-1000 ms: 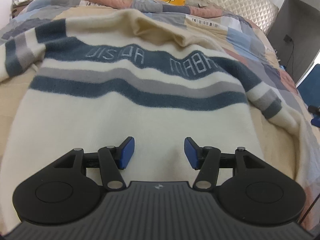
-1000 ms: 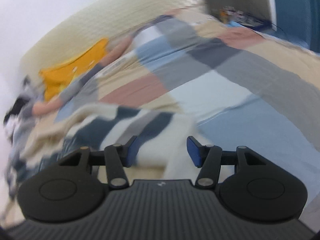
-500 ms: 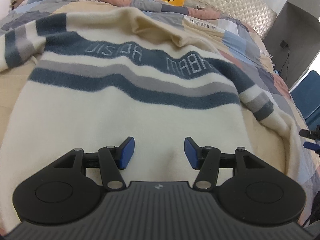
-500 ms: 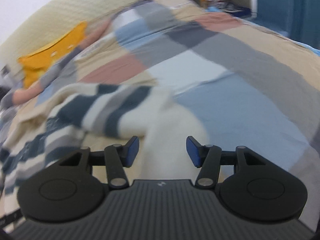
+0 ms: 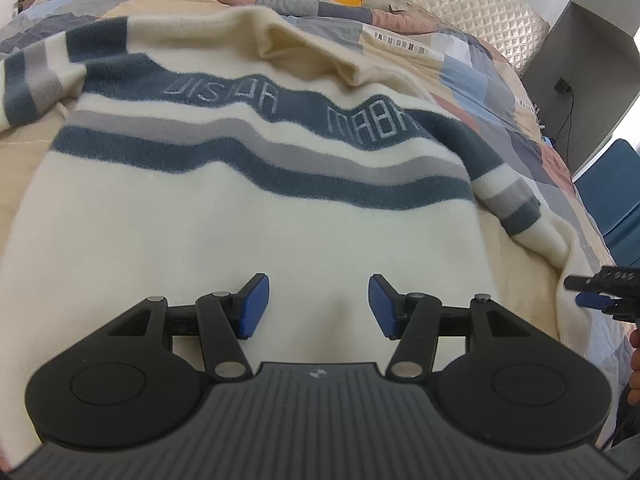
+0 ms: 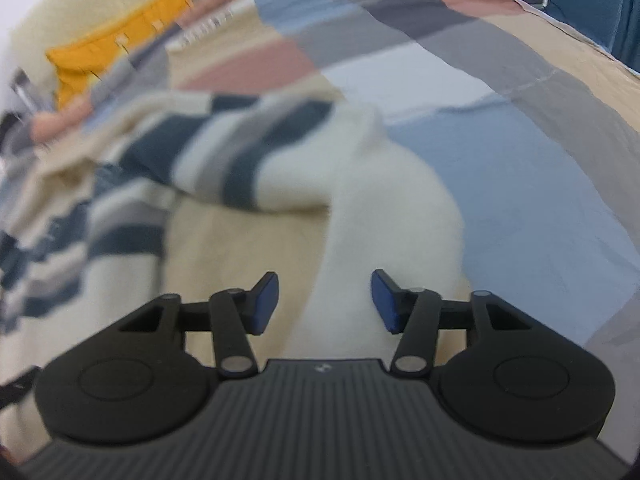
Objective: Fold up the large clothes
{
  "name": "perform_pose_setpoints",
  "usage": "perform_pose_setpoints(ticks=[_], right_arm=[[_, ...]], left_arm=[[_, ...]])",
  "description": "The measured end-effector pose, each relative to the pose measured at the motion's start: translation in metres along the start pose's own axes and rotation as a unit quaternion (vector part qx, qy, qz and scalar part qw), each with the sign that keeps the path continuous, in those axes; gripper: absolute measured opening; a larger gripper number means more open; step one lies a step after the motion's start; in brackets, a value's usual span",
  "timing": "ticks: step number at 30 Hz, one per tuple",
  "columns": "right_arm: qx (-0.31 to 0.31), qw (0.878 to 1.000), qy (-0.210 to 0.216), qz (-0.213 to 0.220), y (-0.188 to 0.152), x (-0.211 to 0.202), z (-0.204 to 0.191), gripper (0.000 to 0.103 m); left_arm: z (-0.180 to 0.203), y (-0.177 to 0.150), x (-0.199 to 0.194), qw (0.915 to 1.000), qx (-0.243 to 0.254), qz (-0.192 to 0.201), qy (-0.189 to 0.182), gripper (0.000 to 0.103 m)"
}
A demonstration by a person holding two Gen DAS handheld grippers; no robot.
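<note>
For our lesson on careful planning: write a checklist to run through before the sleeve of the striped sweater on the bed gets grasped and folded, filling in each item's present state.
1. Sweater body lies flat on the quilt: ok.
2. Sleeve between the right gripper jaws, which have just been closing: ok.
3. Pads pressing the sleeve: not ok.
4. Left gripper open over the hem: ok.
5. Sleeve end free of folds: cannot tell, blurred.

We lose the cream fleece sweater with navy and grey stripes (image 5: pixel 248 232) under the gripper body at the bottom edge, its left sleeve cut off, right wrist view motion-blurred, yellow cushion (image 6: pixel 116 52) smeared.
</note>
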State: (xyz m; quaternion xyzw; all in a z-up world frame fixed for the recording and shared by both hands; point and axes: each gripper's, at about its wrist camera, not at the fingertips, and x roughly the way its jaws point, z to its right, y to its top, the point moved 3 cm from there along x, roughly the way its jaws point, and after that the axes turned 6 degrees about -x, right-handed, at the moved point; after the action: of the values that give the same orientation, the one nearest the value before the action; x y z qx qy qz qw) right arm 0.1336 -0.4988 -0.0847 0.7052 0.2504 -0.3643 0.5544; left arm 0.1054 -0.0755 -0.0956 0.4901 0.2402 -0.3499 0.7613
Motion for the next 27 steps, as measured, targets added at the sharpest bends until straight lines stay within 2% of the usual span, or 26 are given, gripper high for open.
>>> perform_pose_setpoints(ticks=[1, 2, 3, 8, 10, 13, 14, 18, 20, 22, 23, 24, 27], right_arm=[[-0.008, 1.000, -0.016, -0.007, -0.001, 0.003, 0.001, 0.028], [-0.013, 0.999, -0.037, -0.014, -0.002, 0.003, 0.003, 0.007], [-0.010, 0.999, -0.052, -0.010, -0.002, 0.001, 0.007, 0.002], [0.014, 0.998, -0.060, 0.034, 0.013, -0.022, 0.036, 0.003], [0.033, 0.997, -0.044, 0.046, 0.019, -0.031, 0.049, 0.003], [0.043, 0.999, 0.006, 0.030, 0.023, -0.029, 0.050, 0.003], [0.045, 0.998, 0.019, 0.027, 0.023, -0.029, 0.046, 0.006], [0.067, 0.996, 0.057, 0.009, 0.018, -0.016, 0.025, 0.006], [0.069, 0.996, 0.060, -0.001, 0.014, -0.006, 0.012, 0.007], [0.057, 0.997, 0.048, -0.007, 0.008, 0.001, 0.004, 0.011], [0.041, 0.998, 0.041, -0.012, 0.005, 0.005, -0.001, 0.021], [0.029, 0.999, 0.034, -0.014, 0.003, 0.006, -0.004, 0.037], [0.003, 0.999, 0.016, 0.029, 0.009, -0.007, -0.008, 0.062]], left_arm=[[0.000, 0.000, 0.000, 1.0000, 0.000, 0.000, 0.000, 0.061], [0.000, 0.000, 0.000, 1.0000, 0.000, 0.000, 0.000, 0.061], [0.000, -0.001, 0.000, 1.0000, 0.000, -0.001, -0.001, 0.061], [-0.004, 0.000, -0.002, 1.0000, -0.006, -0.003, -0.006, 0.061], [-0.004, 0.001, 0.000, 1.0000, -0.005, -0.003, -0.006, 0.061], [-0.004, 0.003, 0.002, 1.0000, -0.006, -0.005, -0.003, 0.061], [-0.004, 0.003, 0.004, 1.0000, -0.007, -0.006, -0.003, 0.061], [-0.001, 0.002, 0.008, 1.0000, -0.002, -0.007, 0.002, 0.061], [0.000, 0.001, 0.007, 1.0000, 0.001, -0.006, 0.002, 0.061], [-0.001, 0.000, 0.006, 1.0000, 0.000, -0.005, 0.000, 0.061], [-0.001, 0.000, 0.006, 1.0000, -0.002, -0.005, -0.001, 0.061], [-0.002, 0.000, 0.005, 1.0000, -0.005, -0.005, -0.003, 0.061], [-0.004, 0.000, 0.005, 0.9999, -0.013, -0.004, -0.006, 0.061]])
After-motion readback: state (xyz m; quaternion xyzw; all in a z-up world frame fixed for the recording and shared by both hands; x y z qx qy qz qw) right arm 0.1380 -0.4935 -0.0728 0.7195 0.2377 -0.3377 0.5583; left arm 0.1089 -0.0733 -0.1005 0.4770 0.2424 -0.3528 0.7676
